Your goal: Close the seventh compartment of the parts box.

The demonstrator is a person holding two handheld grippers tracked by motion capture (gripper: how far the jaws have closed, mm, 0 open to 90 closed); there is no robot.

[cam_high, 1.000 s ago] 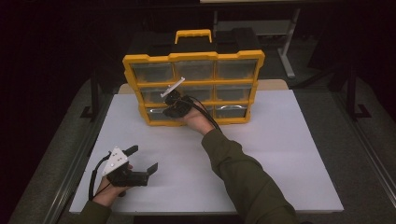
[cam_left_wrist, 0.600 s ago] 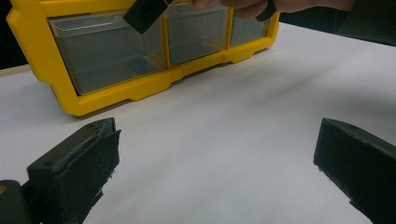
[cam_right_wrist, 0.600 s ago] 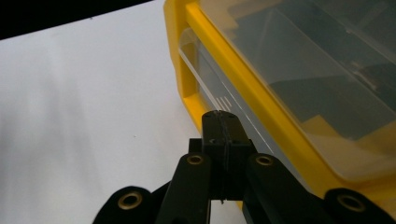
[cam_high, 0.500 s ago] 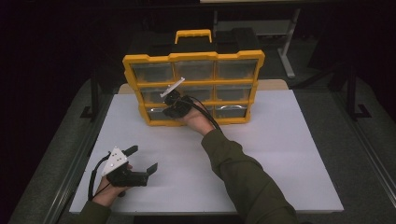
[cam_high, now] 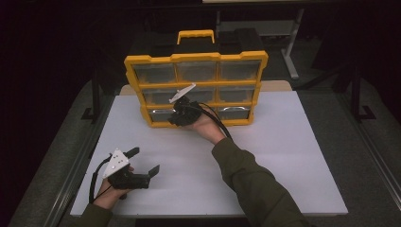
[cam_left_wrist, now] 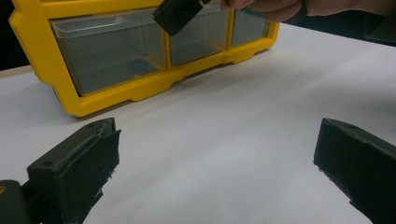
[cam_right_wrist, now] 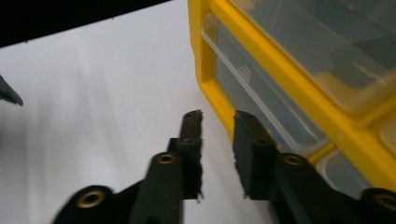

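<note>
Slide the slightly open, empty right tool [cam_right_wrist: 217, 122] onto the bottom drawer's [cam_right_wrist: 261, 116] lip, pinch, pull straight; keep wide-open left tool [cam_high: 143, 161] resting.

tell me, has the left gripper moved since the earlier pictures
No. In the high view the left gripper lies at the same spot near the front left corner of the white table top, just as far from the yellow plastic drawer organizer.
</note>
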